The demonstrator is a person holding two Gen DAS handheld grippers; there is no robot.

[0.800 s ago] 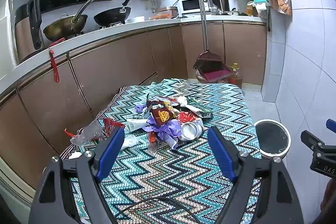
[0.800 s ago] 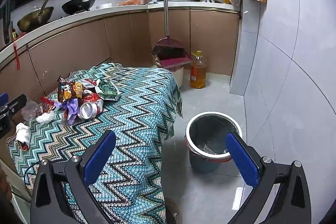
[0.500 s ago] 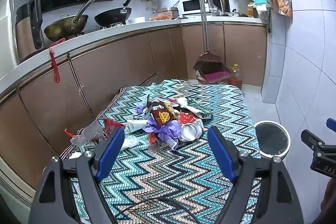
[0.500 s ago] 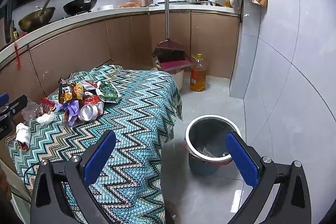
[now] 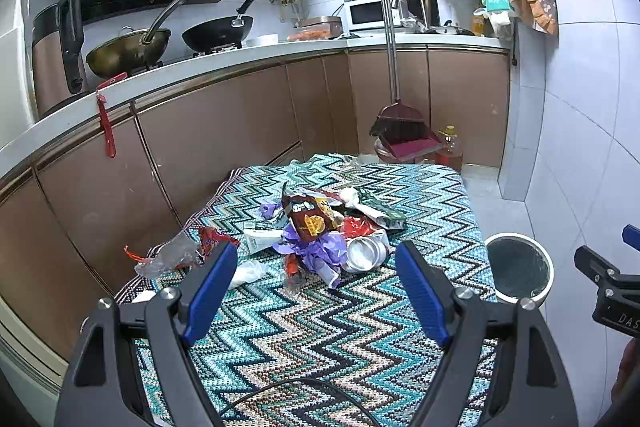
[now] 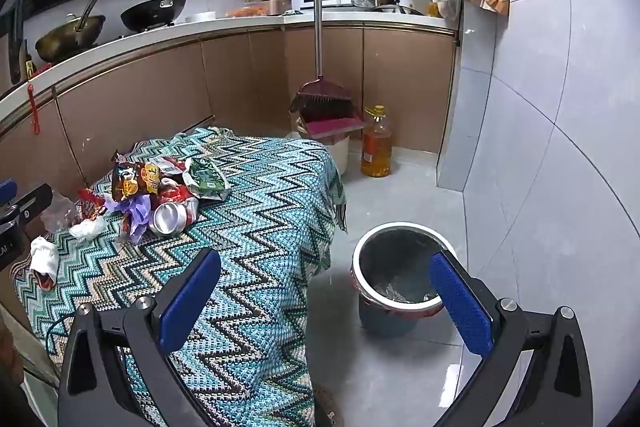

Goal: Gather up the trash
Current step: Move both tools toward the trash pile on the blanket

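A pile of trash [image 5: 324,231] lies on a table with a zigzag cloth [image 5: 360,327]: a brown snack bag [image 5: 310,217], purple wrapping [image 5: 316,253], a crushed silver can [image 5: 366,253], a green packet [image 5: 380,207], clear plastic [image 5: 172,255] and white tissue [image 5: 248,273]. The pile also shows in the right wrist view [image 6: 160,195]. My left gripper [image 5: 316,291] is open and empty, short of the pile. My right gripper [image 6: 324,295] is open and empty, over the table's right edge, near a round bin [image 6: 400,287] on the floor.
The bin [image 5: 518,271] stands right of the table. A broom and dustpan [image 6: 324,107] and an oil bottle [image 6: 376,143] stand by the brown cabinets [image 6: 400,87]. A tiled wall [image 6: 560,147] runs along the right. Woks sit on the counter [image 5: 160,43].
The right gripper has drifted slightly forward and left, so the table and bin sit a little nearer. The left gripper has barely moved. Both stay open.
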